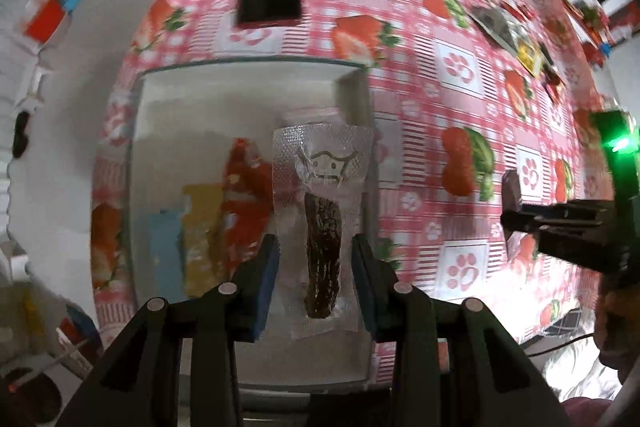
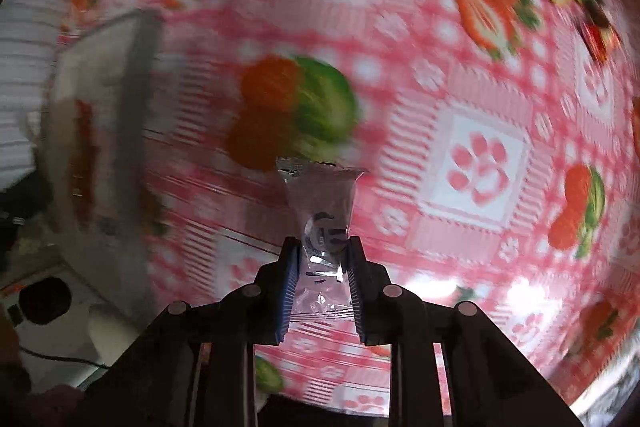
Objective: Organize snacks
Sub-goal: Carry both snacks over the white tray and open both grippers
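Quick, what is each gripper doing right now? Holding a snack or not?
Left gripper: open, fingers either side of the clear packet with the dark snack, over the white tray.
Right gripper: shut on a small clear packet.

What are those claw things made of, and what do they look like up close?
Both are black plastic tools. The left gripper and right gripper each have two angular black fingers lined with blue pads, joined by black link bars with round silver pins. Seen from the left wrist camera, the right gripper's body carries a glowing green light. No cables or sleeves show clearly.
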Demonstrator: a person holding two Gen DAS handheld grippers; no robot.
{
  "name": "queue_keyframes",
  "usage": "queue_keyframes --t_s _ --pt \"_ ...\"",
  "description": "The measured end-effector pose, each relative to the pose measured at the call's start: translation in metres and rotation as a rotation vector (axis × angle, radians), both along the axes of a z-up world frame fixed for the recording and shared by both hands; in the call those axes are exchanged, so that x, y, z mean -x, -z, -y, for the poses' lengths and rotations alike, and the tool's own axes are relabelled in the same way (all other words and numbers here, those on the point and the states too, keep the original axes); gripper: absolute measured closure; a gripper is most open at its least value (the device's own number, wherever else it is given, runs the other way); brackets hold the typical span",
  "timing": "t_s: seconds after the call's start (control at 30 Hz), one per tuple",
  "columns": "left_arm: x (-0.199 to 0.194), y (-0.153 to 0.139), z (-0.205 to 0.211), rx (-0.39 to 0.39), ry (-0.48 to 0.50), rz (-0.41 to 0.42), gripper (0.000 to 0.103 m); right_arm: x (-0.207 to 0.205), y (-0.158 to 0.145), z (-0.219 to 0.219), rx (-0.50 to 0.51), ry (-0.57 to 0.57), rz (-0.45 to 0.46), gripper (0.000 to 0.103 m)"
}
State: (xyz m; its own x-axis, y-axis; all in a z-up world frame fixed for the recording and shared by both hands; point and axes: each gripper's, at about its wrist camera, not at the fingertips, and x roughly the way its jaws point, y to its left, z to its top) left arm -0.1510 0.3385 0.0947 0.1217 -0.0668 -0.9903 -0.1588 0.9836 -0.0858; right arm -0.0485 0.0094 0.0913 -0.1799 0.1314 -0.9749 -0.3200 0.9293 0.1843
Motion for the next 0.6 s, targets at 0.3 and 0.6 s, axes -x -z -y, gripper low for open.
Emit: queue_keyframes --t_s 0.3,0.6 --pt "0.019 0.001 -0.038 -0.008 -0.092 -0.002 0.062 -0.015 -0.022 -0.103 -0.105 -0.132 0.019 0.078" --pt "0.034 0.016 -0.055 -0.001 -0.115 -0.047 0.053 0.014 -0.011 -0.154 -0.138 -0.221 -0.022 0.078"
